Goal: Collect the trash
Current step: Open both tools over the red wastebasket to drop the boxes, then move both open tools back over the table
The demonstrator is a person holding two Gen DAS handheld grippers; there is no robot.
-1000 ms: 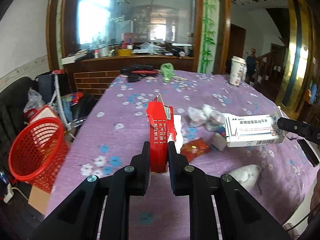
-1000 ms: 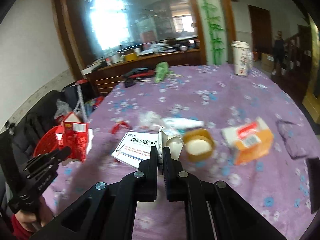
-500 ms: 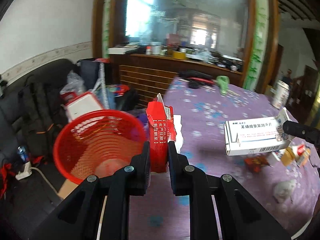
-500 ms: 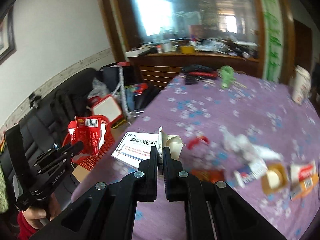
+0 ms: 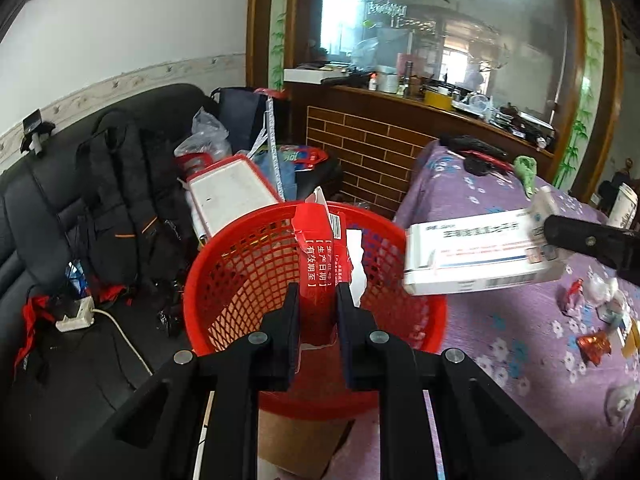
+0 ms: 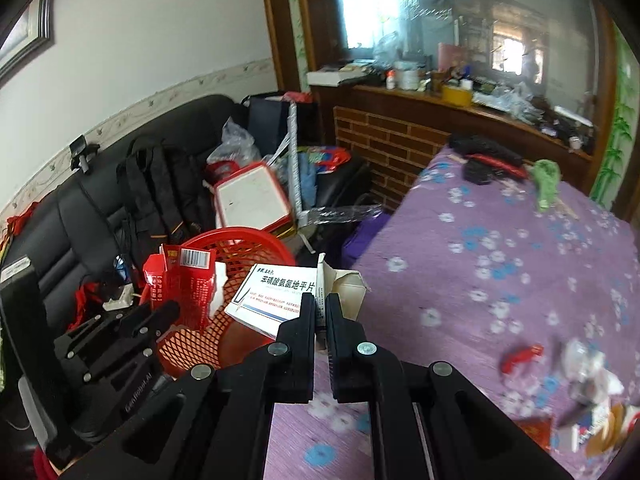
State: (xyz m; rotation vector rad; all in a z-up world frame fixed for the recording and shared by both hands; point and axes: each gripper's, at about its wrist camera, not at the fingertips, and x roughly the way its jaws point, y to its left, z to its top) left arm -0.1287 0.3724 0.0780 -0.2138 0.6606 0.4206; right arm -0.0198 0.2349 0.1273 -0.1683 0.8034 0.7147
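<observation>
My left gripper (image 5: 317, 300) is shut on a red carton (image 5: 320, 256) and holds it over the red mesh basket (image 5: 224, 264) beside the table. My right gripper (image 6: 319, 312) is shut on the flap of a white medicine box (image 6: 276, 292) and holds it at the basket's (image 6: 236, 248) right rim. The box also shows in the left wrist view (image 5: 472, 256), above the basket's table-side rim. The left gripper (image 6: 160, 312) with the carton (image 6: 184, 284) shows in the right wrist view.
The table has a purple flowered cloth (image 6: 500, 260) with several scraps of trash (image 6: 580, 392) near its right end. A black sofa (image 5: 52, 200) with a backpack (image 5: 124, 184), bags and a white board (image 5: 232, 196) stands left of the basket. A brick-faced counter (image 5: 368, 152) is behind.
Both grippers have swung left from over the table to the red basket, each still holding its item. The basket now fills the middle of the left wrist view.
</observation>
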